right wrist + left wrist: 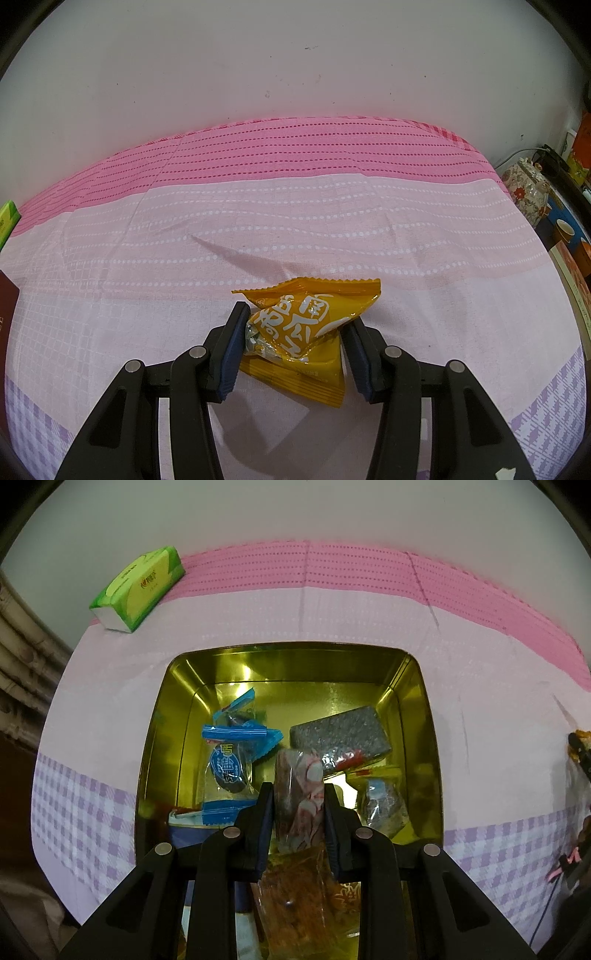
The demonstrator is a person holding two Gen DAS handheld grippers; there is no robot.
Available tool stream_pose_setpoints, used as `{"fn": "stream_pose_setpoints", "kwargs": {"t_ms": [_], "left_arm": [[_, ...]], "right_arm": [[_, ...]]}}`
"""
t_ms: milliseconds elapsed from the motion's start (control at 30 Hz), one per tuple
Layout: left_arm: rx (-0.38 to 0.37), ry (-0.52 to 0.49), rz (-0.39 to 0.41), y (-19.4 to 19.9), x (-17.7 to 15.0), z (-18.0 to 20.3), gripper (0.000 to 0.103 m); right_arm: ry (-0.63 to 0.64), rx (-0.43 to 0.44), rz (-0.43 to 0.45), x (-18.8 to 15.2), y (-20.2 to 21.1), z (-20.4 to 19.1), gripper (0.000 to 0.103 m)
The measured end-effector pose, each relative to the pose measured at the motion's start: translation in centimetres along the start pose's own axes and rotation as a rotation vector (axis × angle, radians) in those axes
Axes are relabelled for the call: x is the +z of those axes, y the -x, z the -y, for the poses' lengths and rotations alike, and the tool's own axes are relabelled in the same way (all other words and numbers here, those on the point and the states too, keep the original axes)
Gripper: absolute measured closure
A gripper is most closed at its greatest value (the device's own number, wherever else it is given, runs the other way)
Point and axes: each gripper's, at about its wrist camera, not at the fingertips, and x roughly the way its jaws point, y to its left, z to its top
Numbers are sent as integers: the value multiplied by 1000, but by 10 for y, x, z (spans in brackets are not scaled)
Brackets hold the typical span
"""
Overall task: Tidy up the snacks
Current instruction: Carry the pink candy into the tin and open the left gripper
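Observation:
In the left wrist view a gold tin box (159,746) lies open on the pink cloth. It holds a blue-wrapped dark cookie (229,764), a grey block snack (340,734), a small clear-wrapped dark piece (384,805) and an orange snack bag (303,897). My left gripper (298,794) is shut on a red-and-white wrapped snack (299,801), held over the box. In the right wrist view my right gripper (295,325) has its fingers on both sides of an orange snack packet (299,328) lying on the cloth, touching it.
A green tissue pack (140,587) lies at the table's far left, its edge also in the right wrist view (7,218). A dark red box edge (7,306) shows at the left. A floral teapot (528,192) and cups stand beyond the table's right edge. A wall runs behind.

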Motion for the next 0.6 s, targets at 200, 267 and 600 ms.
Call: {"fn": "stream_pose_setpoints", "kwargs": {"t_ms": [200,267,600], "left_arm": [[8,-13,-9,-4,1,3,77],[9,-21,-6,-5,1,3,77],[15,-47,14,-4,-1,5,76]], "right_arm": [[2,0,0,1,0,0,56],[2,0,0,1,0,0,56],[3,-1,-1,1,0,-1,56]]}}
